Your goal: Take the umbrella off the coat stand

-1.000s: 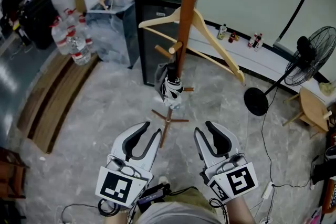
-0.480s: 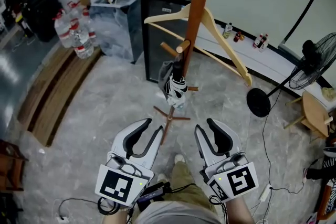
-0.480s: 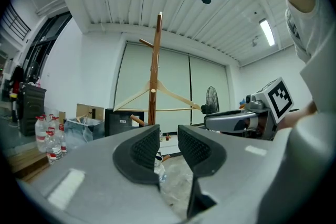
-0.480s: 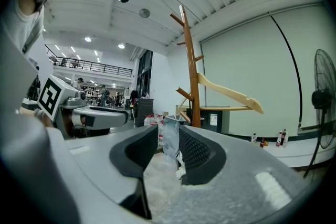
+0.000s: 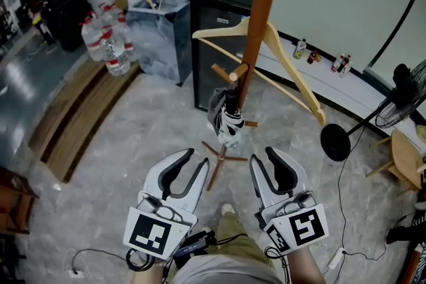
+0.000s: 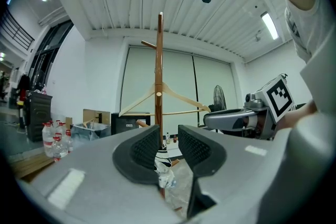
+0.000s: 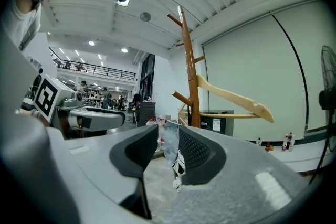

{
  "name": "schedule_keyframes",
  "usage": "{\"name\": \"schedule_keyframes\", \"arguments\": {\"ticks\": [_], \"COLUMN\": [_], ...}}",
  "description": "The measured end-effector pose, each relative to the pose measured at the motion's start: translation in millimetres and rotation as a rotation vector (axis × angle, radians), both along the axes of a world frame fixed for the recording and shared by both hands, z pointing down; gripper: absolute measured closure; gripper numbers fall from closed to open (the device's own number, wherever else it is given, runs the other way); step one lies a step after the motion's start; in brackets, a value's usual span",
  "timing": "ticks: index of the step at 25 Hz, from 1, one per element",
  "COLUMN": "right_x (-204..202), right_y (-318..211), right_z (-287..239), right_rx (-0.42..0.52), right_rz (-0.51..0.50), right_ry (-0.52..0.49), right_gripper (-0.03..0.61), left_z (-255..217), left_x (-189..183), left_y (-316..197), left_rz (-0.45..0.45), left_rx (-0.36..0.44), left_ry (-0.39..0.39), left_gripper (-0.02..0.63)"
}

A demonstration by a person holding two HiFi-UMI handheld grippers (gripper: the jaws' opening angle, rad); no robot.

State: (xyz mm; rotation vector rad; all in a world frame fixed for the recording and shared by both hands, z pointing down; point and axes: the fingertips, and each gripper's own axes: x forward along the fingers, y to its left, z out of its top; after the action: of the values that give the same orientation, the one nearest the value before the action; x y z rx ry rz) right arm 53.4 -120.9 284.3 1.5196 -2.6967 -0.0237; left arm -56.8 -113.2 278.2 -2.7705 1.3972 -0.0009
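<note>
The left tool (image 5: 194, 160) and the right tool (image 5: 265, 156) are held side by side and a little apart, both pointing level and forward, marker cubes at the rear, each with its jaws spread and empty.

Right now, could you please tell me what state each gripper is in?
Left gripper: open, holding nothing.
Right gripper: open, holding nothing; the umbrella hangs on the coat stand ahead.

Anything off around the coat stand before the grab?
Nothing stands out. The coat stand is upright, the umbrella hangs folded against its pole, and the wooden hanger hangs higher up.
</note>
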Motion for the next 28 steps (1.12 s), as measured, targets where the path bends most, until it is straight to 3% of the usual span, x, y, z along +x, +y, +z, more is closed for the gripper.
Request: {"name": "schedule_keyframes", "arguments": {"ticks": [28], "right_x": [-6], "right_y": [-92], "right_z": [-7], "right_rx": [0.033], "right_rz": [-0.092], "right_ry": [0.04], "right_gripper": [0.457], "left_z": [-2], "left_x": [6], "left_y": [-63], "left_rz": [-0.106], "left_rx": [0.01], "left_ry": [0.005], "left_gripper": [0.503]}}
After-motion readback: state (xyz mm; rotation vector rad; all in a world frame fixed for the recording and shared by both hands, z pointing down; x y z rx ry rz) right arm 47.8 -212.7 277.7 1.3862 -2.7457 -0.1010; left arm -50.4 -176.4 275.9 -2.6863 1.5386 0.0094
